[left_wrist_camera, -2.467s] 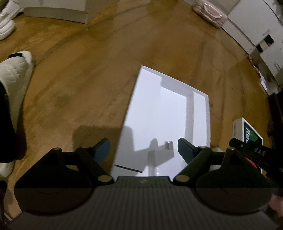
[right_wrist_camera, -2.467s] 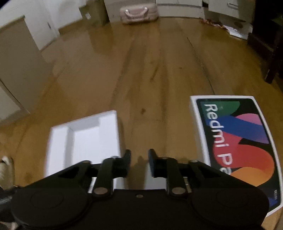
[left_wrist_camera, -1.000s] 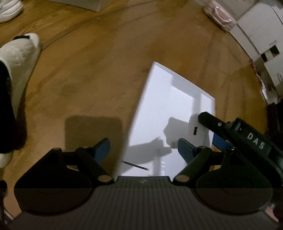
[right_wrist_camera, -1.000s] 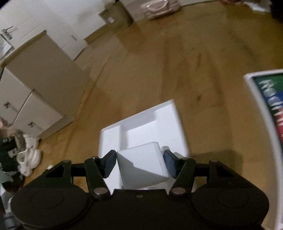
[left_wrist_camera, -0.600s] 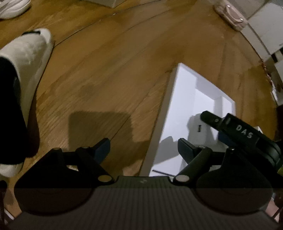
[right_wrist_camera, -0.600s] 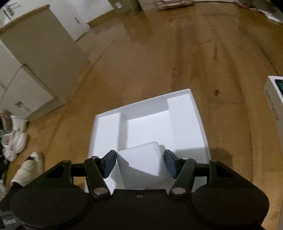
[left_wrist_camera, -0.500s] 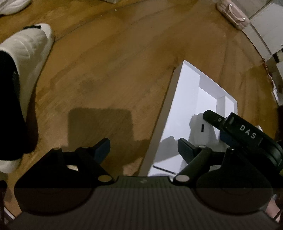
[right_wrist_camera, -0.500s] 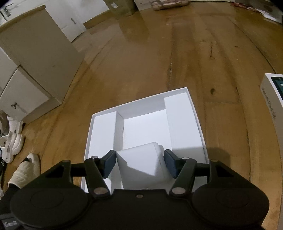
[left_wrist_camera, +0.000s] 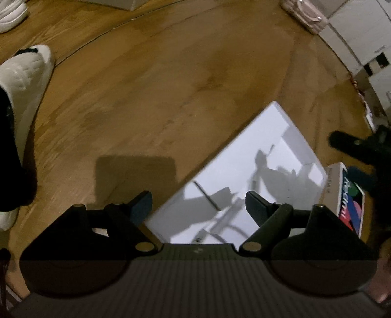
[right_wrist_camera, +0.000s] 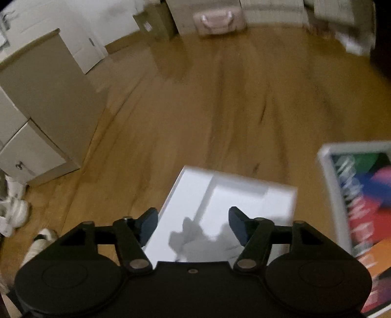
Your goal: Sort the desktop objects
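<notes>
A white compartment tray (left_wrist_camera: 256, 156) lies on the wooden floor, also in the right wrist view (right_wrist_camera: 220, 195). My left gripper (left_wrist_camera: 199, 203) is open and empty above the tray's near corner. My right gripper (right_wrist_camera: 193, 222) is open and empty above the tray's near part; it shows as a dark shape at the right edge of the left wrist view (left_wrist_camera: 359, 149). A thin dark pin (left_wrist_camera: 206, 194) lies in the tray. The white charger block is out of sight. The colourful Redmi Pad box (right_wrist_camera: 361, 210) lies right of the tray, also in the left wrist view (left_wrist_camera: 347, 195).
A white slipper and dark trouser leg (left_wrist_camera: 17, 97) stand at the left. A beige drawer cabinet (right_wrist_camera: 36, 117) stands at the left, with white shoes (right_wrist_camera: 12, 210) beside it. A pink bag (right_wrist_camera: 217, 17) and boxes line the far wall.
My right gripper has opened and the white block is no longer between its fingers. It has swung right and back from the tray. The tray now sits turned in the left view.
</notes>
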`<move>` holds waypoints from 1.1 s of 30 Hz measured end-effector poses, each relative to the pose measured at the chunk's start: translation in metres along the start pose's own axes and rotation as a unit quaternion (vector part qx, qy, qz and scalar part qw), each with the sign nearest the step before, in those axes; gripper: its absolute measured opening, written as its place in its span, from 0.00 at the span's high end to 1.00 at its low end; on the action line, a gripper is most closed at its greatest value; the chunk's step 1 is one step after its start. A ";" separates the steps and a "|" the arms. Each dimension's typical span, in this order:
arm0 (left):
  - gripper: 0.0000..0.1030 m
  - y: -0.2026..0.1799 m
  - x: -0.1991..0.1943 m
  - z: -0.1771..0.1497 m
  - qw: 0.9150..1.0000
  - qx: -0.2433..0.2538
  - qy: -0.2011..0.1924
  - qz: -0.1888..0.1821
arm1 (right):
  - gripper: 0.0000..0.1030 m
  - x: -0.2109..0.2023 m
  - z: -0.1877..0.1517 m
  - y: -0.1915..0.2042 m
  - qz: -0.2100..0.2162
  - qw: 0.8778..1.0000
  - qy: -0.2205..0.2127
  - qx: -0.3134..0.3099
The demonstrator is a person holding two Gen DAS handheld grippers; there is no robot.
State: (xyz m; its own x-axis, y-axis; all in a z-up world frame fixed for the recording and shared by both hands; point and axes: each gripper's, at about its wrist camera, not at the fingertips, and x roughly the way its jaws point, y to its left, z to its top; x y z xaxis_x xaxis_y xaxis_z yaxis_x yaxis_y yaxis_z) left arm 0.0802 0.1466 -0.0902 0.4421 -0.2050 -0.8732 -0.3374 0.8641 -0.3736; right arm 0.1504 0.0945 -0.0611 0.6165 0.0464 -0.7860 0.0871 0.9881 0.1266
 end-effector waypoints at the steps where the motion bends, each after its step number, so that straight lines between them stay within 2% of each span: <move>1: 0.19 -0.005 -0.001 -0.002 1.000 0.005 -0.003 -0.003 | 0.23 -0.010 0.005 -0.001 -0.013 1.000 -0.003 -0.014; 5: 0.19 -0.027 0.004 -0.014 0.999 0.023 0.016 -0.024 | 0.23 -0.022 0.030 -0.014 -0.046 0.998 0.032 -0.025; 8: 0.19 -0.051 0.002 -0.023 0.997 0.045 0.016 -0.055 | 0.23 -0.028 0.048 -0.024 -0.059 0.994 0.063 -0.071; 12: 0.19 -0.085 -0.001 -0.035 0.993 0.074 0.017 -0.095 | 0.23 -0.025 0.052 -0.055 -0.061 0.972 0.160 -0.159; 15: 0.19 -0.109 0.004 -0.048 0.986 0.092 0.013 -0.135 | 0.23 -0.026 0.042 -0.096 -0.090 0.963 0.188 -0.172; 17: 0.19 -0.125 0.012 -0.058 0.985 0.115 0.012 -0.130 | 0.23 -0.030 0.035 -0.130 -0.067 0.969 0.189 -0.141; 19: 0.19 -0.139 0.021 -0.067 0.982 0.136 0.022 -0.126 | 0.23 -0.032 0.027 -0.165 -0.044 0.978 0.184 -0.084; 21: 0.19 -0.151 0.031 -0.075 0.980 0.151 0.032 -0.126 | 0.23 -0.031 0.018 -0.194 -0.029 0.981 0.188 -0.039; 23: 0.19 -0.161 0.041 -0.081 0.979 0.160 0.039 -0.121 | 0.23 -0.031 0.006 -0.214 -0.024 0.981 0.188 -0.030; 26: 0.19 -0.171 0.048 -0.091 0.979 0.178 0.035 -0.098 | 0.23 -0.035 -0.007 -0.240 -0.031 0.983 0.178 -0.016; 29: 0.19 -0.187 0.053 -0.106 0.970 0.225 0.035 -0.088 | 0.23 -0.034 -0.015 -0.276 -0.053 0.981 0.183 0.043; 31: 0.19 -0.193 0.062 -0.112 0.970 0.224 0.044 -0.082 | 0.23 -0.037 -0.020 -0.291 -0.057 0.979 0.182 0.065; 33: 0.19 -0.201 0.071 -0.116 0.968 0.228 0.055 -0.091 | 0.23 -0.038 -0.026 -0.297 -0.056 0.981 0.177 0.061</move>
State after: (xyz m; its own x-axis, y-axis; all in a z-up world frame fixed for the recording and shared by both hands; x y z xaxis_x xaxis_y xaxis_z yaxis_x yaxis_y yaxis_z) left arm 0.0829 -0.0953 -0.1131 0.3607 -0.3980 -0.8435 0.1509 0.9174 -0.3683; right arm 0.0803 -0.1969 -0.0847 0.2893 0.0071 -0.9572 0.2462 0.9658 0.0815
